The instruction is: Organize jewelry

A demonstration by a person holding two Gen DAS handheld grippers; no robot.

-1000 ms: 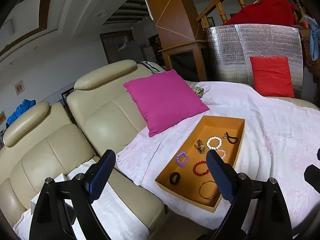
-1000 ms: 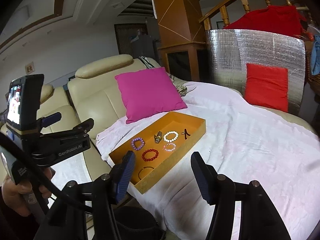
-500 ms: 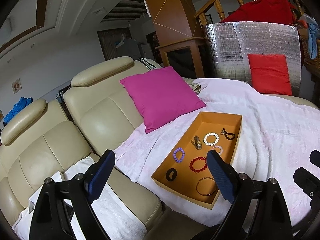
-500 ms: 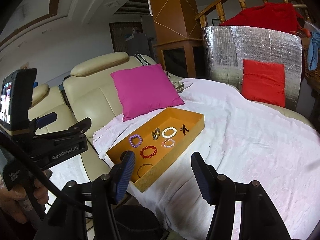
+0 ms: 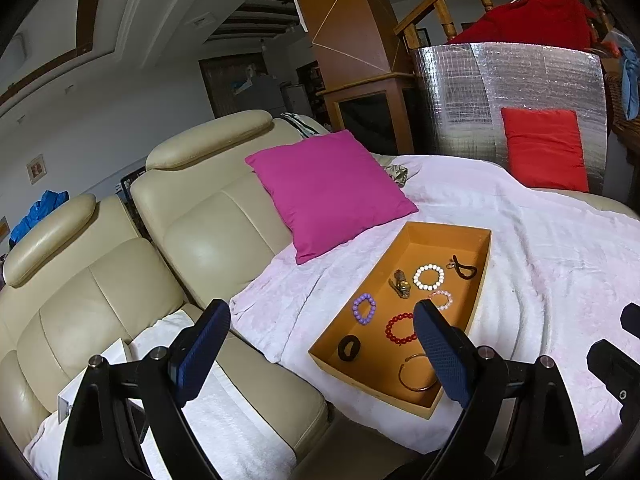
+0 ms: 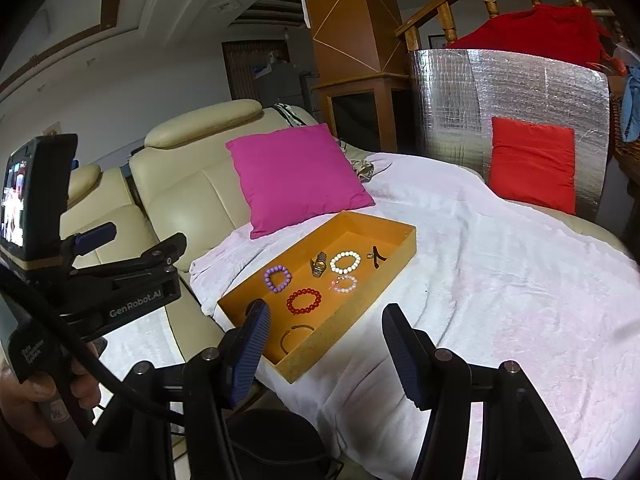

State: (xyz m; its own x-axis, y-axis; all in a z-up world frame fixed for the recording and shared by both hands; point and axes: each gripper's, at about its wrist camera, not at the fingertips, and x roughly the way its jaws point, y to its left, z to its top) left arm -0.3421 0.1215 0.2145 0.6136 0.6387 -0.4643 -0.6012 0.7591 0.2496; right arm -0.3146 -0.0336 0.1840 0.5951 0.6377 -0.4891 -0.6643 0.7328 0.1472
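Jewelry lies spread inside the orange tray [image 5: 482, 248] on the blanket [image 5: 560, 260]: a purple bracelet [image 5: 363, 309], red bracelet [image 5: 399, 329], white bracelet [image 5: 428, 277], pink bracelet [image 6: 344, 283], watch [image 5: 401, 284], gold bangle [image 5: 416, 372], a black ring [image 5: 349, 348] and a black loop [image 5: 464, 269]. Both your grippers hang short of it, the left gripper [image 5: 320, 344] and the right gripper [image 6: 326, 344] each with jaws spread wide and holding nothing.

All pieces already sit apart in the tray, which fits either a finished sort or a collection waiting to go elsewhere, so settle on a target before you commit. If you do pick one, come straight down over a single piece, straddle its bead line, and close slowly so beads do not roll or drag a neighbour.

Compared with a second ago, both views sit slightly nearer the tray; the pieces lie as they did.
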